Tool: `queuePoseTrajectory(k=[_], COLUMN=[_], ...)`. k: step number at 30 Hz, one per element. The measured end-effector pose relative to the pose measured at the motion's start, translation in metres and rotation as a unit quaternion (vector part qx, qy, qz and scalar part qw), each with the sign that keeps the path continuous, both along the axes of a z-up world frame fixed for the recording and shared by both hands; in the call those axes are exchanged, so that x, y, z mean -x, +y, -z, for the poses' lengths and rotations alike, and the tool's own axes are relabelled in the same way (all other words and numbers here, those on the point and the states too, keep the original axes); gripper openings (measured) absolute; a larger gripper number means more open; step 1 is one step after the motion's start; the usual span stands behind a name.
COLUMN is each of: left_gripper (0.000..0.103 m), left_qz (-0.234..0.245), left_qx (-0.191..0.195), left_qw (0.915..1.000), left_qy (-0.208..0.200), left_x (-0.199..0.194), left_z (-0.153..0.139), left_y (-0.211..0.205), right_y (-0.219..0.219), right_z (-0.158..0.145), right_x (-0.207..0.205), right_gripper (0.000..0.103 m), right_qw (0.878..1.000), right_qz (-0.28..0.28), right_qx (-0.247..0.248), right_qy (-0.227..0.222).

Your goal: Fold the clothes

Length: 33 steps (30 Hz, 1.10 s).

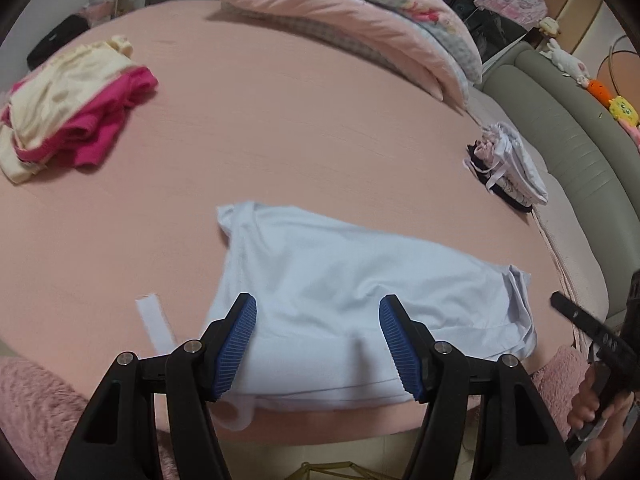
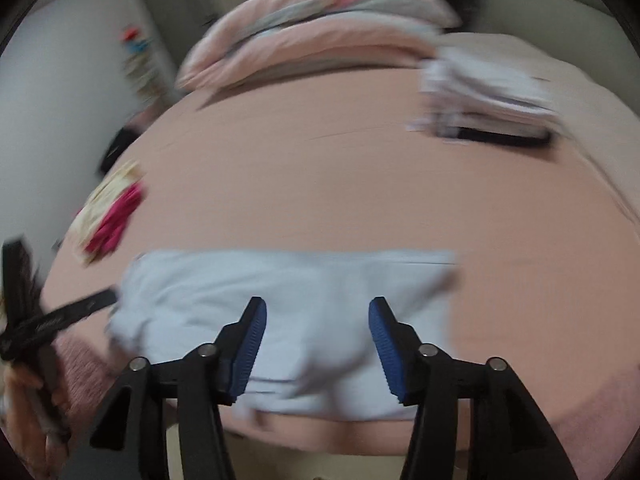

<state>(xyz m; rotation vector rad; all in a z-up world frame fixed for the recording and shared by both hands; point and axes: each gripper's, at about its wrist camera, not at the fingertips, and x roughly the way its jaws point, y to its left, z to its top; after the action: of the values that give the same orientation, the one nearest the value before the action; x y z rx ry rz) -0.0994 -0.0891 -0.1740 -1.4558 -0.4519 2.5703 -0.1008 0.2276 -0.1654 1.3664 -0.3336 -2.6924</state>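
Pale blue garment (image 1: 340, 300) lies on pink bed sheet (image 1: 280, 128), folded into a rough rectangle w/ a few soft creases, near front edge of bed. One end bunched, a rounded seam edge sticking out; other end shows layered hems. A loop of fabric hangs toward bed edge on near side.

Left gripper (image 1: 318, 344) above garment's near edge, jaws spread, blue ribbed pads clear of cloth, nothing pinched. Right gripper (image 2: 318, 344) likewise over garment, jaws apart, nothing between; that view motion-blurred.

Rel. to garment: cream-and-magenta clothes heap (image 1: 68, 112) far off to one side; folded white/dark stack (image 1: 508, 168) beyond opposite end; rolled pink quilt (image 1: 348, 16) well behind. White strip (image 1: 154, 328) on sheet just beside bunched end.
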Motion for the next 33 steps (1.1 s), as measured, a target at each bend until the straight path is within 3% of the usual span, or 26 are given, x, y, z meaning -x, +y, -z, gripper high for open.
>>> queuePoseTrajectory(k=[3,5,8,11,15,19,25,28,31,33], left_gripper=[0.062,0.062,0.062,0.062,0.062,0.062,0.062,0.062,0.062,0.062], left_qz=[0.016,0.026,0.032,0.031,0.033,0.029,0.028,0.025,0.018,0.018], left_qx=[0.007,0.017,0.024,0.024,0.034,0.035,0.035,0.039,0.044,0.054], left_qw=[0.9999,0.9995,0.9992,0.9991,0.9988,0.9989,0.9989,0.9989,0.9989,0.9984], left_qy=[0.000,0.000,-0.008,-0.016,-0.016,-0.015,-0.016,-0.011,0.000,-0.007], left_x=[0.001,0.000,-0.002,-0.003,-0.005,-0.006,-0.004,-0.009,-0.013,-0.015], left_z=[0.001,0.002,0.007,0.012,0.013,0.015,0.017,0.014,0.006,0.003], left_y=[0.012,0.019,0.025,0.028,0.030,0.026,0.023,0.021,0.017,0.013], right_y=[0.047,0.049,0.013,-0.042,-0.079,-0.035,0.031,0.050,0.057,0.049], right_z=[0.005,0.001,-0.016,-0.021,0.023,0.033,0.039,0.041,0.060,0.069], right_x=[0.002,0.010,0.030,0.049,0.068,0.035,-0.026,-0.030,-0.019,-0.012], right_gripper=[0.053,0.053,0.053,0.056,0.055,0.056,0.056,0.057,0.065,0.079], right_qw=[0.998,0.998,1.000,0.992,0.972,0.985,0.986,0.987,0.979,0.982], right_qz=[0.057,0.050,-0.022,-0.117,-0.133,-0.042,0.066,0.092,0.105,0.089], right_qx=[0.027,0.040,-0.004,-0.047,-0.168,-0.124,-0.061,0.028,0.080,0.072], right_qy=[-0.025,-0.015,0.002,0.000,-0.091,-0.113,-0.141,-0.131,-0.153,-0.149])
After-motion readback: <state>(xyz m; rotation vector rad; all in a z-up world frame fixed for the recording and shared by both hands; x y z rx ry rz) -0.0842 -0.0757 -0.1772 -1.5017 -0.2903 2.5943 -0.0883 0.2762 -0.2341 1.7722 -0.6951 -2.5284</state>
